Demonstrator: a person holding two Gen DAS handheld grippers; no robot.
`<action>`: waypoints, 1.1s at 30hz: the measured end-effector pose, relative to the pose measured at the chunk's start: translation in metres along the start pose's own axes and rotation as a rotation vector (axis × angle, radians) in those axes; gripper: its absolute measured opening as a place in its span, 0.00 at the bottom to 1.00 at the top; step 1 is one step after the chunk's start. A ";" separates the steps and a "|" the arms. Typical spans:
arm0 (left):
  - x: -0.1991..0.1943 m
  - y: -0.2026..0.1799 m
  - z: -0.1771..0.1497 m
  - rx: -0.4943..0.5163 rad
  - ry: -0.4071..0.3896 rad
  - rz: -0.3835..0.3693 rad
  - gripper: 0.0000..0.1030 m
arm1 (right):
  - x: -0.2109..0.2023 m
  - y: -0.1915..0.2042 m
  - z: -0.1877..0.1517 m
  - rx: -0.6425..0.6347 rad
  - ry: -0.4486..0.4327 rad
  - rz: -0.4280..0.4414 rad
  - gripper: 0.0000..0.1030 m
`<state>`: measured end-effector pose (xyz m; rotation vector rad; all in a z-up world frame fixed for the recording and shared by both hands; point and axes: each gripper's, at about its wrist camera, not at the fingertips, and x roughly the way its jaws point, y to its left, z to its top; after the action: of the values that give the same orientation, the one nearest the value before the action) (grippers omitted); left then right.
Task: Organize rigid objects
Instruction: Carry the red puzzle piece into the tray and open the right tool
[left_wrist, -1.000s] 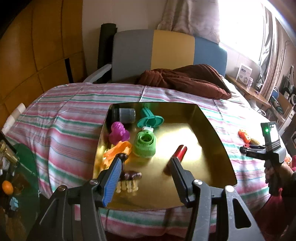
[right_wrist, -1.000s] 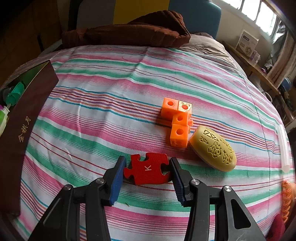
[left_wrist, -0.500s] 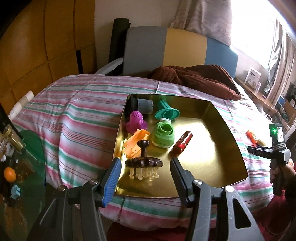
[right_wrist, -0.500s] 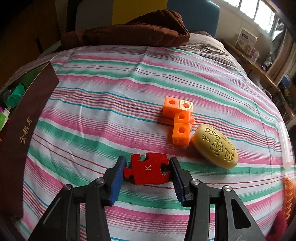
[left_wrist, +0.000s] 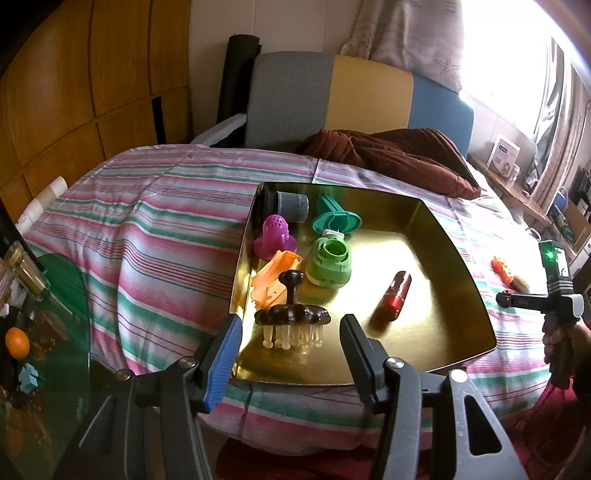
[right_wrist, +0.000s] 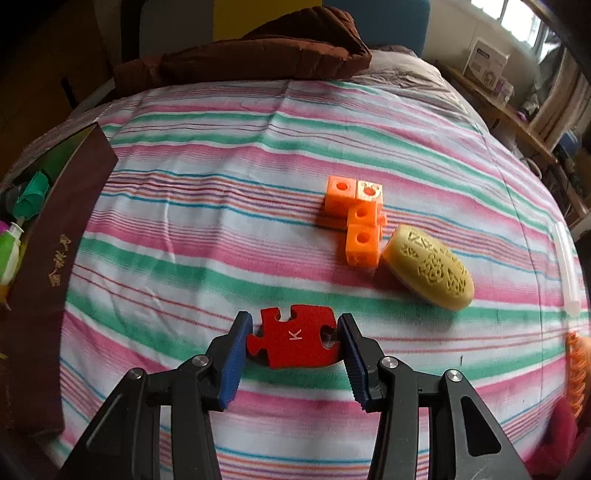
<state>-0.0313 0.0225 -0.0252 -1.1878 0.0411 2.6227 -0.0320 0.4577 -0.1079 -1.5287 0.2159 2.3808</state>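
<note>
A gold tray (left_wrist: 436, 240) lies on the striped bed. It holds a brown massager (left_wrist: 291, 317), an orange piece (left_wrist: 273, 277), a green cap (left_wrist: 330, 264), a purple toy (left_wrist: 275, 238), a teal lid (left_wrist: 336, 221), a grey cup (left_wrist: 291, 206) and a red tube (left_wrist: 395, 295). My left gripper (left_wrist: 290, 347) is open and empty, just in front of the tray's near edge. My right gripper (right_wrist: 293, 341) is shut on a red puzzle piece (right_wrist: 295, 339) marked K, at the bedspread. Orange cubes (right_wrist: 356, 221) and a yellow oval block (right_wrist: 430, 273) lie beyond it.
The tray's dark outer wall (right_wrist: 51, 258) stands at the left of the right wrist view. A brown cushion (left_wrist: 391, 155) lies at the head of the bed. A glass side table (left_wrist: 40, 332) with an orange fruit stands at the left. An orange item (right_wrist: 576, 373) lies at the right edge.
My left gripper has drawn back out of the tray toward me, leaving the brown massager standing inside. The right gripper has barely moved and still holds the red puzzle piece.
</note>
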 end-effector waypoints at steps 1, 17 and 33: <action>0.000 0.000 0.000 0.000 -0.001 -0.001 0.54 | -0.002 0.001 -0.001 0.000 0.003 0.009 0.47; -0.001 0.006 0.000 -0.019 -0.009 -0.004 0.54 | -0.107 0.129 0.009 -0.219 -0.255 0.294 0.47; 0.002 0.034 -0.001 -0.091 -0.014 0.031 0.54 | -0.062 0.302 -0.024 -0.421 -0.075 0.477 0.47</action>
<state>-0.0402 -0.0100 -0.0301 -1.2069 -0.0643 2.6861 -0.0877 0.1551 -0.0728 -1.7122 0.0661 3.0052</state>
